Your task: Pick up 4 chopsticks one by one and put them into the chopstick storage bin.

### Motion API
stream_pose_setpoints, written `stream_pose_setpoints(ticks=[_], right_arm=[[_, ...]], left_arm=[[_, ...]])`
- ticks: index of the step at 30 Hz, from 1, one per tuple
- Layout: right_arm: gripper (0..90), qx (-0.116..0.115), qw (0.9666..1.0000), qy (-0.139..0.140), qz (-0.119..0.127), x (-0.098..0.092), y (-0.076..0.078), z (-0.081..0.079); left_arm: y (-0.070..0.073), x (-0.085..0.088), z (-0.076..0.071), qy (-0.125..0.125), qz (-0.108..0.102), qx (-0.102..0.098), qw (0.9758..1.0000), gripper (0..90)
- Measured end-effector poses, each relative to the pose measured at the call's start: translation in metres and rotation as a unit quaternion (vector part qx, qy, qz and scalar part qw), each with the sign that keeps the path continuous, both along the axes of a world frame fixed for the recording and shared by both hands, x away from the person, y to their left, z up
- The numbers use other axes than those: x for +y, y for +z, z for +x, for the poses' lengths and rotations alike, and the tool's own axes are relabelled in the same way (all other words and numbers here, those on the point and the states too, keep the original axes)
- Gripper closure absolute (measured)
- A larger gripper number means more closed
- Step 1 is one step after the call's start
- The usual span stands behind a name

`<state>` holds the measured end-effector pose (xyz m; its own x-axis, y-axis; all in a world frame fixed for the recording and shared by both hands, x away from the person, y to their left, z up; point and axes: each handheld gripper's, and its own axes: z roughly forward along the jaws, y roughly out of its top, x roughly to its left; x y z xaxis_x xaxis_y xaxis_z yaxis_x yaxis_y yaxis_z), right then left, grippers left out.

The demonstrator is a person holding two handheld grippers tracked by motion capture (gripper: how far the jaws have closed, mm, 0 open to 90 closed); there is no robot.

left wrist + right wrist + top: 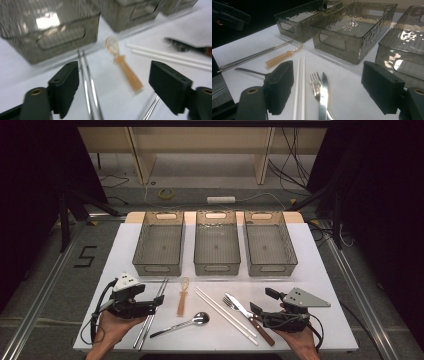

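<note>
Cutlery lies in a row on the white table [320, 285]. From the left: metal chopsticks [142, 332] [87, 82] [254, 56], an amber plastic spoon [182, 300] [127, 72] [279, 59], a metal spoon [185, 322], white chopsticks [225, 315] [299, 82], a fork [231, 304] [315, 83] and a wooden-handled knife [250, 315] [324, 92]. My left gripper [157, 302] [113, 75] is open just above the metal chopsticks. My right gripper [264, 301] [327, 75] is open beside the knife and fork. Neither holds anything.
Three clear grey bins stand side by side behind the cutlery: left [157, 267], middle [216, 266], right [271, 267], all with nothing inside. Bare table runs between bins and cutlery. The floor beyond holds cables and a tape roll [166, 193].
</note>
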<state>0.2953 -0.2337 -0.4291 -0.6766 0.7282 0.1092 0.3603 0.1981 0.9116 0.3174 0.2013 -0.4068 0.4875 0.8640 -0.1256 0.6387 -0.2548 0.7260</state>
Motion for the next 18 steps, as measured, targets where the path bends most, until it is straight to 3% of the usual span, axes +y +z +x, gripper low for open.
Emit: stream_pose_setpoints(ticks=[1, 2, 4, 7, 11, 15, 18], right_arm=[[27.4, 0.000, 1.0000, 0.000, 0.000, 0.000, 0.000, 0.000], [27.5, 0.001, 1.0000, 0.002, -0.002, 0.001, 0.000, 0.000], [27.6, 0.002, 1.0000, 0.003, -0.005, 0.001, -0.001, 0.000], [27.9, 0.007, 0.9999, 0.005, -0.008, 0.002, -0.001, 0.001], [28.3, 0.005, 0.9999, 0.008, -0.011, 0.003, -0.001, 0.001], [29.0, 0.008, 0.9998, 0.009, -0.015, 0.003, -0.002, 0.001], [29.5, 0.011, 0.9998, 0.010, -0.016, 0.004, -0.003, 0.001]], left_arm=[[0.000, 0.000, 0.000, 0.000, 0.000, 0.000, 1.0000, 26.1], [-0.001, 0.001, 0.003, 0.000, 0.014, 0.018, 0.9997, 27.4], [-0.004, 0.004, 0.007, 0.010, 0.036, 0.035, 0.9987, 29.1], [-0.009, 0.006, 0.011, 0.013, 0.050, 0.066, 0.9965, 34.1], [-0.014, 0.002, 0.016, 0.012, 0.090, 0.094, 0.9914, 40.3], [-0.019, -0.001, 0.021, 0.009, 0.113, 0.127, 0.9854, 44.5], [-0.025, -0.002, 0.024, 0.011, 0.120, 0.140, 0.9828, 49.4]])
